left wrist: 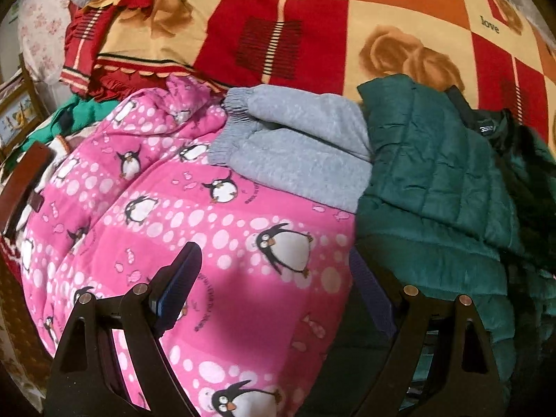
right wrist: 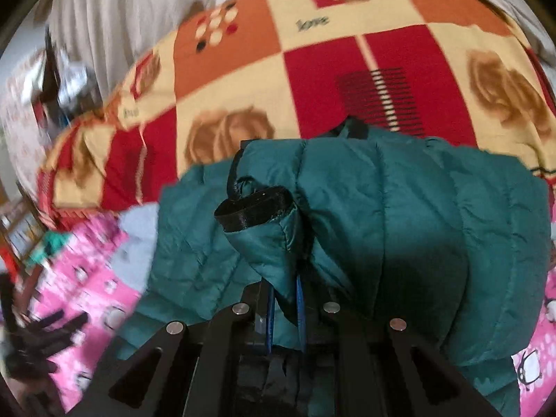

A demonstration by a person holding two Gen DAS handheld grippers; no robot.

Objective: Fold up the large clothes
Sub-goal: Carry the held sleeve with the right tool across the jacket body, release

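A bed covered by a patchwork bedspread (left wrist: 312, 27) of red, orange and cream squares, printed with brown roses and the word "love". The far half of the bedspread lies bare and flat, the widest open room in view. Its left edge is rumpled into red scalloped folds near the side of the bed.

The near half is crowded with clothes. A pink fleece garment (left wrist: 208, 236) printed with penguins and white dots spreads across the front left. A grey fleece piece (left wrist: 299, 139) with an elastic hem lies folded on it, touching a dark green quilted jacket (left wrist: 434, 180) heaped at the right.

The left gripper (left wrist: 274, 285) hangs over the pink fleece with its jaws spread wide and nothing between them; one finger is above the pink cloth, the other at the jacket's edge.

In the right wrist view, blurred at the sides, the right gripper (right wrist: 285, 309) has its jaws clenched on a fold of the green jacket (right wrist: 399, 226). A sleeve with a black cuff (right wrist: 253, 208) sticks up just ahead of the jaws, and the jacket's bulk fills the middle, hiding much of the bedspread (right wrist: 312, 69) behind it.

At the far left, a wooden frame (left wrist: 21, 104) stands beside the bed, and a pale curtain (right wrist: 121, 17) hangs beyond it.
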